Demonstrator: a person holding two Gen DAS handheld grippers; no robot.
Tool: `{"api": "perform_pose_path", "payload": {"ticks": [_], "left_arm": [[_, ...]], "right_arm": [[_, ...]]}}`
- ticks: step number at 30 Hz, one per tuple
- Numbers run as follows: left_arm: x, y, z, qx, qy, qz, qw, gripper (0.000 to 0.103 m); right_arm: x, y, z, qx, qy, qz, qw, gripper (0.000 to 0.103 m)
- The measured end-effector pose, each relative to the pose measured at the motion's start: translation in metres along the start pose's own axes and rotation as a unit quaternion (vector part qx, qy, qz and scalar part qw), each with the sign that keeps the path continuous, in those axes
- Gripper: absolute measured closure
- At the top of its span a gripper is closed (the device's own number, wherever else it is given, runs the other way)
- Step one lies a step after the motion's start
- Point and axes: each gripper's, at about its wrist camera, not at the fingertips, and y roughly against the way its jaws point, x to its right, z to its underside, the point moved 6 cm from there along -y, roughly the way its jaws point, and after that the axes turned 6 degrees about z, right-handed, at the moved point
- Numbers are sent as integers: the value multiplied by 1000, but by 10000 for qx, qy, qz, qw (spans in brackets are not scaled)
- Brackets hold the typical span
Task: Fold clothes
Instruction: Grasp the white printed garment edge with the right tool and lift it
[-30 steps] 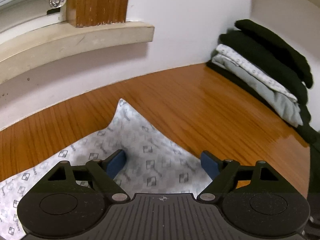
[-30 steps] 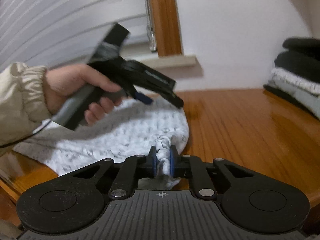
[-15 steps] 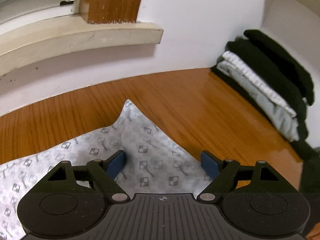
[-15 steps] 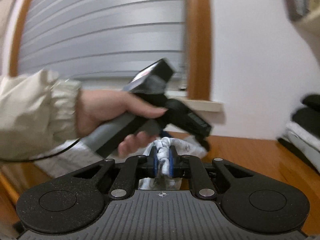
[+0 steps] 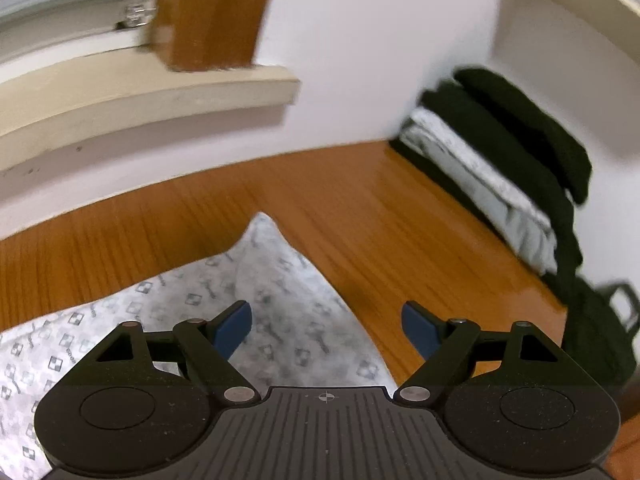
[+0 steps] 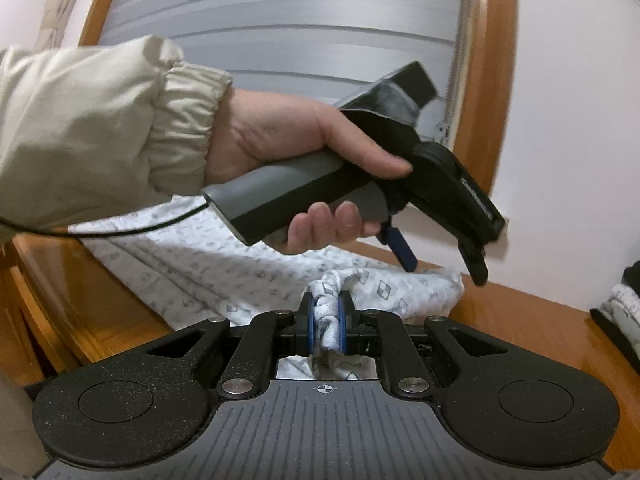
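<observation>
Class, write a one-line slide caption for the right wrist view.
Right gripper pinches a bunched printed cloth while the hand holds the open left gripper above it.

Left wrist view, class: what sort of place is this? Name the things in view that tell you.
Probably a room in a home, perhaps a bedroom. A polished wooden surface runs under a window sill with a wood frame, a stack of folded clothes sits against the wall, and a patterned white garment lies spread out.

Your right gripper point(image 6: 326, 322) is clamped on a bunched fold of the white patterned garment point(image 6: 224, 268), which lies on the wooden counter point(image 6: 520, 320). Above the garment, your left hand point(image 6: 280, 148) holds the left gripper point(image 6: 444, 268), jaws apart, tilted downward.
</observation>
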Motion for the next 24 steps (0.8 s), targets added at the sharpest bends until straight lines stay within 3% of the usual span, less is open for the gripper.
{"api": "perform_pose_path", "payload": {"ticks": [1,3,5,8,12,16,20,24], "left_arm": [[2,-4,4,-103,-133,-68,9998,19],[0,-7,10,-166,-182,-42,9997,38],[-7,-5,12,-94,-44,26,9999,73],[-16,9,8,179,42,153,9997,90],[-26,58,0,764,221,442,9959,90],[-53,139,1,1496,482,659,9854,90],[-99,220,19,2024,688,544,9754,93],[-158,288,55,2325,958,180,9677,93]], "right_arm": [[1,0,0,4,-3,15,10000,91],[4,-2,0,15,-30,57,10000,91],[9,-5,-2,28,-73,111,9999,91],[15,-3,-11,103,-266,113,9995,91],[13,1,-37,362,-403,-67,9985,91],[-8,1,-69,657,-369,-468,9961,91],[-57,-12,-106,916,-169,-1067,9899,91],[-126,-35,-135,1083,145,-1700,9794,91]]}}
